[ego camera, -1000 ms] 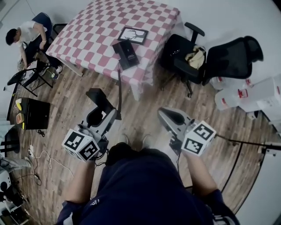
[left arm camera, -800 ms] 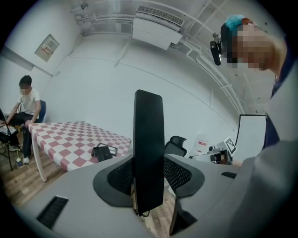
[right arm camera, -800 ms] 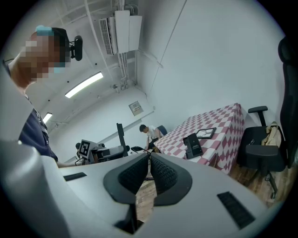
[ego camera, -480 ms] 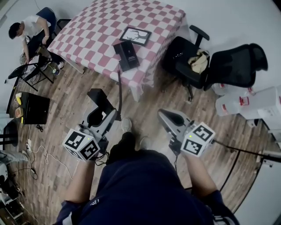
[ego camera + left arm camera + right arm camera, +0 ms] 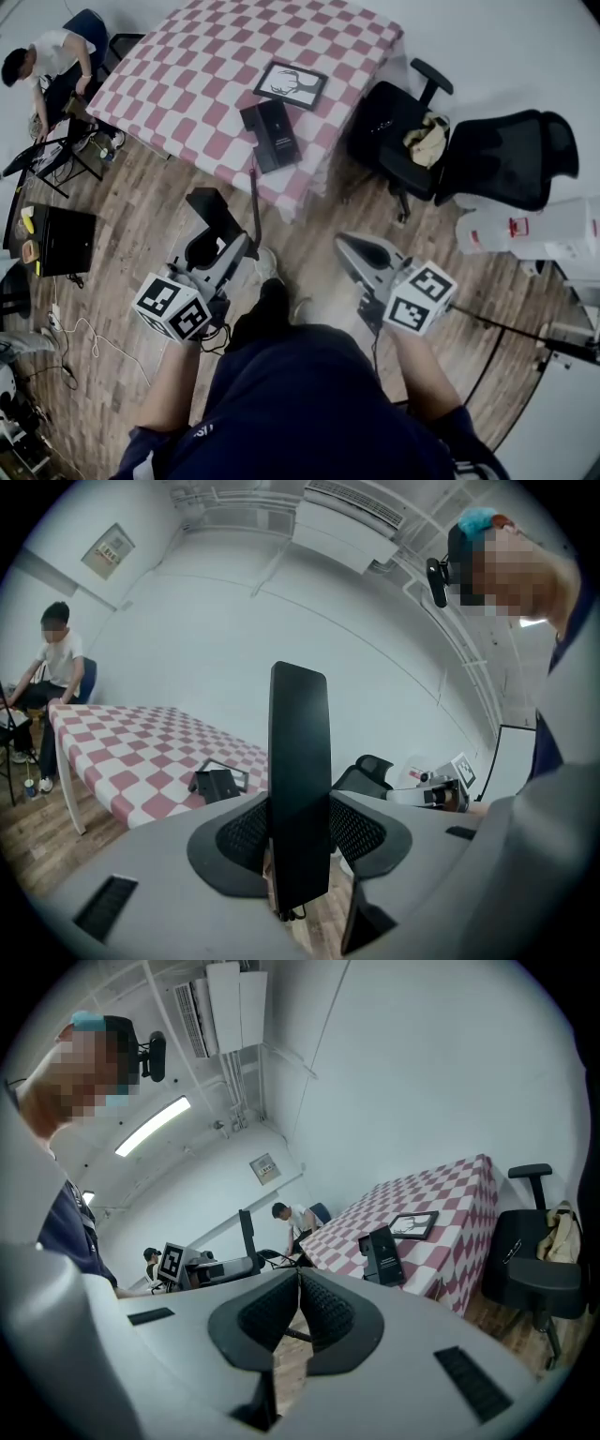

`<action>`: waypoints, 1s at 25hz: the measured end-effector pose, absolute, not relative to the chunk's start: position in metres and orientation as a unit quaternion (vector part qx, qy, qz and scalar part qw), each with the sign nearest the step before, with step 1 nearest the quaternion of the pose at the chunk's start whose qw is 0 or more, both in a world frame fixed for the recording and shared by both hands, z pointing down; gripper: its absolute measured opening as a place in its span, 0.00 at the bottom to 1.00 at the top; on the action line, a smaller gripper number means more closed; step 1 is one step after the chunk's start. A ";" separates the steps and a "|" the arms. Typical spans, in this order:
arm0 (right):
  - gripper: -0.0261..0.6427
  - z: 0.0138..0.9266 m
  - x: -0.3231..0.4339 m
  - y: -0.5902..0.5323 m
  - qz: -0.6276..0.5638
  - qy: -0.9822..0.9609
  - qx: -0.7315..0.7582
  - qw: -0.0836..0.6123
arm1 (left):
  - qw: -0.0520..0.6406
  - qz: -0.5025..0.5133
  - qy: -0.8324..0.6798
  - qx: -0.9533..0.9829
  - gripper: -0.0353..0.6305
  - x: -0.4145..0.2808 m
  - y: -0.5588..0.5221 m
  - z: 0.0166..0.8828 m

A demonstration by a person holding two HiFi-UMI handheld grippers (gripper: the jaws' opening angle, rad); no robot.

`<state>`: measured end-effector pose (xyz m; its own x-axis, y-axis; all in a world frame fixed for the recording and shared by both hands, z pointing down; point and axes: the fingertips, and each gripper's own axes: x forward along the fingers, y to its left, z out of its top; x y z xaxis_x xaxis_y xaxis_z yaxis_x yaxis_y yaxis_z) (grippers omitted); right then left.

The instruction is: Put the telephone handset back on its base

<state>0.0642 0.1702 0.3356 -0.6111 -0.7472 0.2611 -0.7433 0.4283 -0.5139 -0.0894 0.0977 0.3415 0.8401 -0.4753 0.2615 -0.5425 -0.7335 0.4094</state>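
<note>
My left gripper is shut on a black telephone handset, held upright over the wooden floor. In the left gripper view the handset stands as a tall dark slab between the jaws. Its cord runs up to the black telephone base, which sits near the front edge of the red-and-white checked table. The base shows far ahead in the left gripper view. My right gripper is shut and holds nothing; past its jaws the base is small on the table.
A framed picture lies behind the base. Two black office chairs stand right of the table, with white containers beyond. A person sits at the far left beside a folding stand. A black case lies on the floor.
The table and base have slid lower in the head view, so they are a little nearer. Both grippers keep their pose, the left still shut on the handset.
</note>
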 end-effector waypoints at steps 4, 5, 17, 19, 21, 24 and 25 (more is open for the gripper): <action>0.07 0.347 0.069 0.134 -0.314 0.834 -0.453 -0.003 | 0.258 0.074 -0.261 0.927 0.38 -0.086 0.062 0.356; 0.07 0.348 0.070 0.124 -0.316 0.832 -0.456 -0.004 | 0.262 0.076 -0.257 0.927 0.38 -0.086 0.053 0.359; 0.07 0.360 0.064 0.034 -0.343 0.805 -0.484 -0.012 | 0.329 0.082 -0.215 0.916 0.38 -0.084 -0.030 0.391; 0.07 0.358 0.061 0.024 -0.344 0.802 -0.487 -0.014 | 0.341 0.082 -0.206 0.914 0.38 -0.082 -0.039 0.398; 0.07 0.357 0.060 0.016 -0.345 0.800 -0.491 -0.017 | 0.353 0.082 -0.196 0.911 0.38 -0.079 -0.047 0.405; 0.07 0.358 0.057 0.005 -0.348 0.797 -0.493 -0.020 | 0.373 0.082 -0.188 0.905 0.38 -0.074 -0.058 0.415; 0.07 0.359 0.056 0.003 -0.350 0.796 -0.493 -0.021 | 0.380 0.082 -0.186 0.902 0.38 -0.072 -0.060 0.419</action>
